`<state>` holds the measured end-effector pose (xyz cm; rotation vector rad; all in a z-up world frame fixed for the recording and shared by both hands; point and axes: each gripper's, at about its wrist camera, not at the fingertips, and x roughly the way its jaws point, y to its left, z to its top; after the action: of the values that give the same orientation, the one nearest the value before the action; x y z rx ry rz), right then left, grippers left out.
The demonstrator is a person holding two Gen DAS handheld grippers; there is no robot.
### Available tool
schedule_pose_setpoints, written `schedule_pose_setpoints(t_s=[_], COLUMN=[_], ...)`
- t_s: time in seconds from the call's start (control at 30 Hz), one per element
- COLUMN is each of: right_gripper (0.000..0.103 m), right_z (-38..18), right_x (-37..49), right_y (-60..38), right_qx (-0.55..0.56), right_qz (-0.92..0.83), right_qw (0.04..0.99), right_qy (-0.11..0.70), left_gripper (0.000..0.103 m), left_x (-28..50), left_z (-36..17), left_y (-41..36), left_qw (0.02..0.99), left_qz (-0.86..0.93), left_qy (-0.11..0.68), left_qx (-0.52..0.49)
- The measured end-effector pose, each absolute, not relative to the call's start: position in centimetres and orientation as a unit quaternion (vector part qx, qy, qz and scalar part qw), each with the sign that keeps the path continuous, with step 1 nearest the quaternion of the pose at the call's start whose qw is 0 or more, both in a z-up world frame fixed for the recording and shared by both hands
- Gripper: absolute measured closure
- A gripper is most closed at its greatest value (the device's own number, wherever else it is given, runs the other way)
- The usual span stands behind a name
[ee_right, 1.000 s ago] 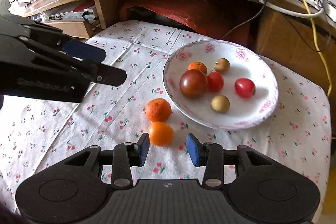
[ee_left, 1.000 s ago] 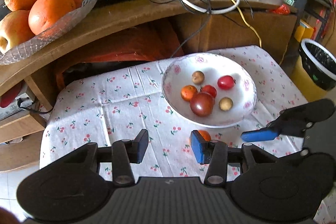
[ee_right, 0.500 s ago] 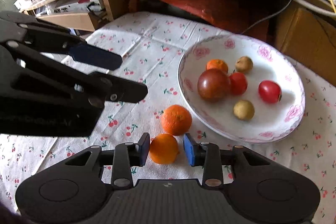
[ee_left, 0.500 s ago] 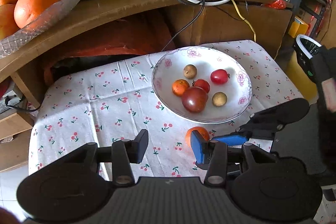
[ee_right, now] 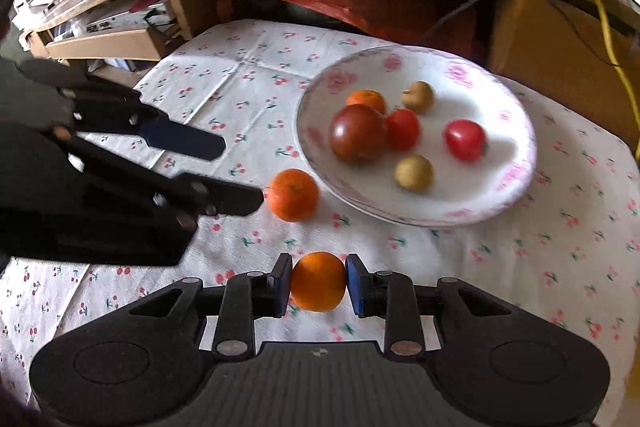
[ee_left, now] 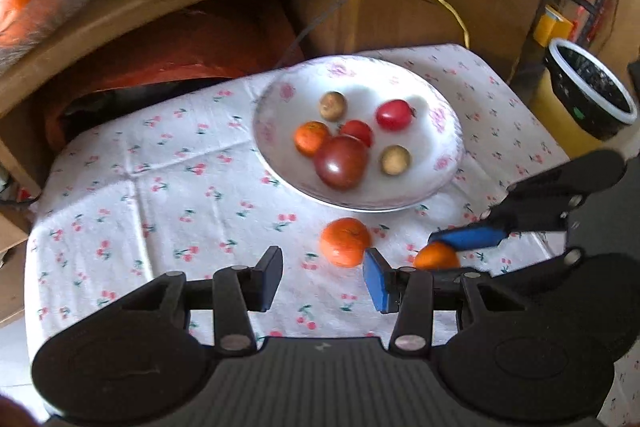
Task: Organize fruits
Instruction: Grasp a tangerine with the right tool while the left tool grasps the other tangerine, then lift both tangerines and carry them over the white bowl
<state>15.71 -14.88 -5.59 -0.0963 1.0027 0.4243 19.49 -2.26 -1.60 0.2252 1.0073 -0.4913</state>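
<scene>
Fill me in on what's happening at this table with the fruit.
A person is sorting fruit with a handheld gripper in each hand. The right gripper has its fingers against both sides of a small orange near the table's front edge. The left gripper is open and empty, close to a second orange on the cherry-print tablecloth. The floral plate holds a third orange, three tomatoes and two small brownish fruits.

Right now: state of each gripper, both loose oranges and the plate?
Right gripper: pads against the near orange, appears shut on it.
Near orange: between the right fingers.
Far orange: free on the tablecloth, beside the plate.
Left gripper: open, empty.
Plate: holds six fruits.
</scene>
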Motion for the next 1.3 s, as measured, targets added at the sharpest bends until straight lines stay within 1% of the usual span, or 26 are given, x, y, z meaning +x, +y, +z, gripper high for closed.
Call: schedule_pose_setpoints(t_s=[0.37, 0.43, 0.5, 0.57, 0.73, 1.1, 1.3], right_gripper=[0.079, 0.079, 0.079, 0.079, 0.079, 0.079, 0.079], right_z=[-6.0, -6.1, -6.1, -6.1, -6.0, -5.8, -6.0], right_x=[15.6, 15.7, 15.9, 15.8, 15.4, 12.7, 10.8], right_y=[-17.4, -17.6, -17.9, -18.2, -18.9, -17.5, -16.5], right_qx=[-0.040, -0.041, -0.039, -0.038, -0.039, -0.086, -0.115], right_qz=[0.180, 0.179, 0.176, 0.174, 0.163, 0.181, 0.181], right_qw=[0.855, 0.854, 0.854, 0.855, 0.858, 0.851, 0.841], right_qy=[0.485, 0.486, 0.487, 0.488, 0.485, 0.485, 0.497], left_gripper=[0.051, 0.053, 0.059, 0.061, 0.062, 0.062, 0.062], left_x=[20.8, 20.9, 20.9, 20.8, 20.4, 15.4, 12.3], left_z=[-4.3, -4.7, -5.1, -5.1, -5.1, -2.9, -3.2], left_y=[-4.6, -4.7, -4.7, -4.8, -4.8, -3.7, -3.2], left_qw=[0.840, 0.840, 0.838, 0.840, 0.843, 0.836, 0.822], left_qz=[-0.229, -0.224, -0.225, -0.226, -0.218, -0.225, -0.232], left_qy=[0.479, 0.479, 0.483, 0.479, 0.479, 0.487, 0.501], left_qx=[0.115, 0.118, 0.116, 0.114, 0.114, 0.117, 0.139])
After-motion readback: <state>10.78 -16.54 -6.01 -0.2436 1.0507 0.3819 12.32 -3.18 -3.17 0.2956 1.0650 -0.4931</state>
